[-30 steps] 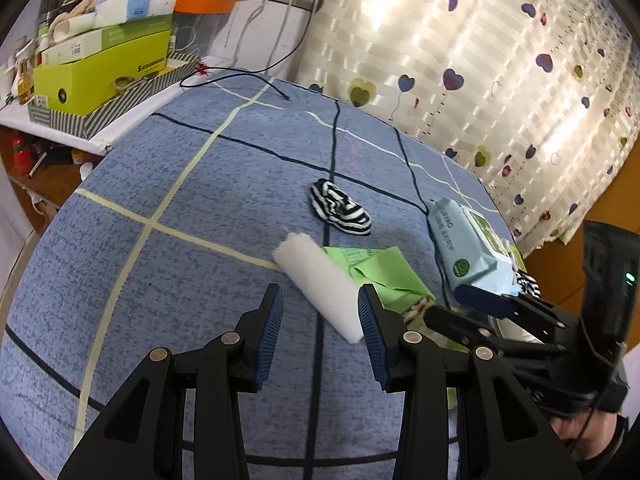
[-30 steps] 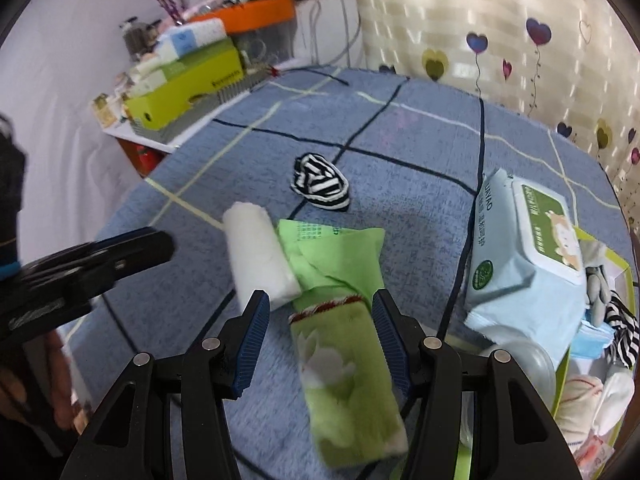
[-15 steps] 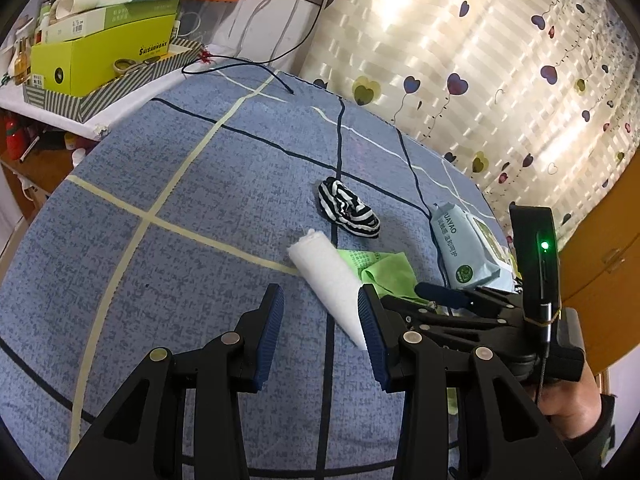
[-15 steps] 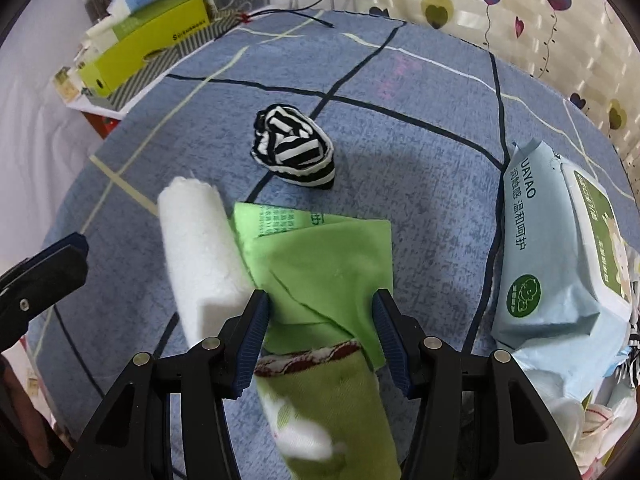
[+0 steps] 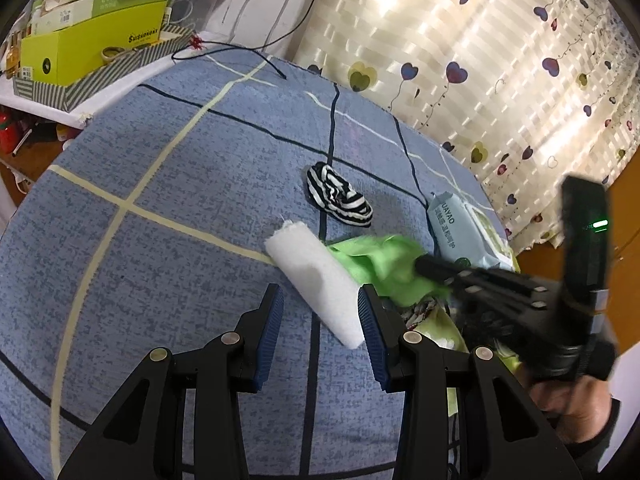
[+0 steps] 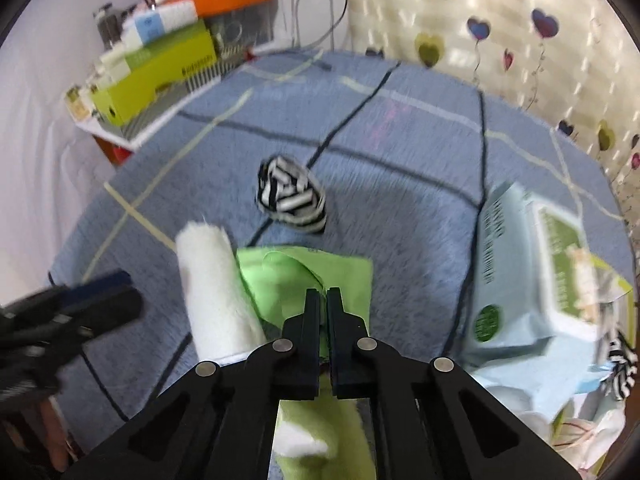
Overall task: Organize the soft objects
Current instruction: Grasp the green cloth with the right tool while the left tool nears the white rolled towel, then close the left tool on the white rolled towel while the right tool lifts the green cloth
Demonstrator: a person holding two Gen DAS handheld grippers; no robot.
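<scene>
My two wrist views look steeply down along my fingers – close over the blue bedspread [image 5: 160,208] – sharing the white roll [image 6: 208,280] (left camera sits leftward).

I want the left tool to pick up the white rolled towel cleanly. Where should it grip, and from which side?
Grip the white rolled towel across its width near the middle, coming down from above. It lies as a long roll on the blue cover, its near end already between the open left tool. Its far side touches the green cloth, which the right tool pinches, so keep that pad on the towel only.
</scene>
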